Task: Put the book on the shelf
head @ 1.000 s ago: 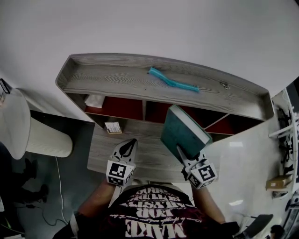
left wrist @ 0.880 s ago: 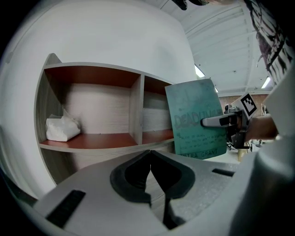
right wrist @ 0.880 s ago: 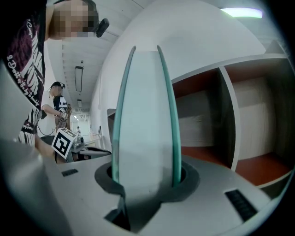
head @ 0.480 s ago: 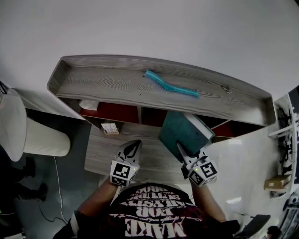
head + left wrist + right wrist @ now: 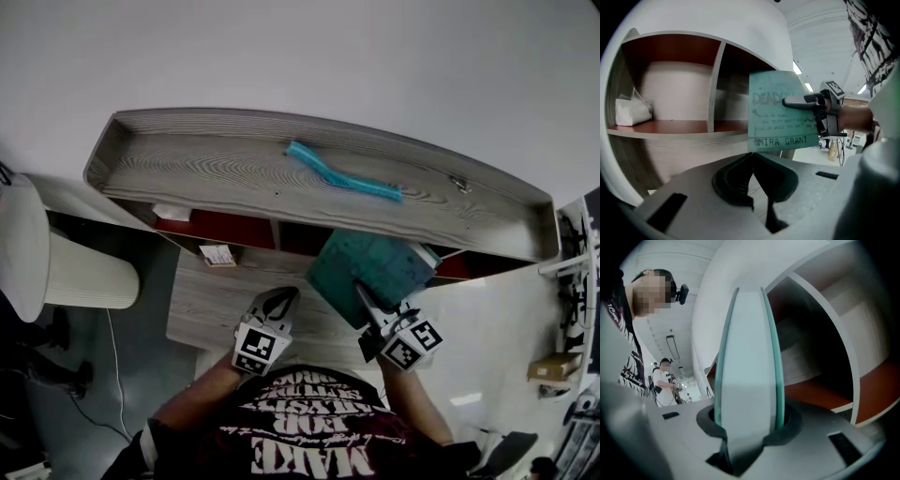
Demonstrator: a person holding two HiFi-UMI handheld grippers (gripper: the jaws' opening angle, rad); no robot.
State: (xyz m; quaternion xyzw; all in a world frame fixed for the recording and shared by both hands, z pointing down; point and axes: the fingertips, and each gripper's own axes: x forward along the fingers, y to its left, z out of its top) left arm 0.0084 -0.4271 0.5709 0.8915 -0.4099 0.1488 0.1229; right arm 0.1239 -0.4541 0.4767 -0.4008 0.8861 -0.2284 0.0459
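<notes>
The right claw (image 5: 362, 298) is clamped on the teal book (image 5: 370, 267). In the right gripper view its two jaws press the covers from either side, with the pale page edge facing back between them. The book sticks out ahead of this claw, clear of the tabletop (image 5: 211, 305), and its far end is at the open front of the shelf (image 5: 234, 169), just under the top board. Whether it has entered the red-lined compartment cannot be told.

The left claw (image 5: 279, 302) hovers over the tabletop to the left of the right claw. Its jaws are together at the tips, with nothing between them. From this claw the book is ahead and to the right, its cover turned toward it. Further left of the left claw, a white packet (image 5: 630, 112) lies in the end compartment. A small card (image 5: 223, 255) lies on the tabletop ahead and to its left. Above both claws, a teal strip (image 5: 342, 175) rests on the shelf's top board.
</notes>
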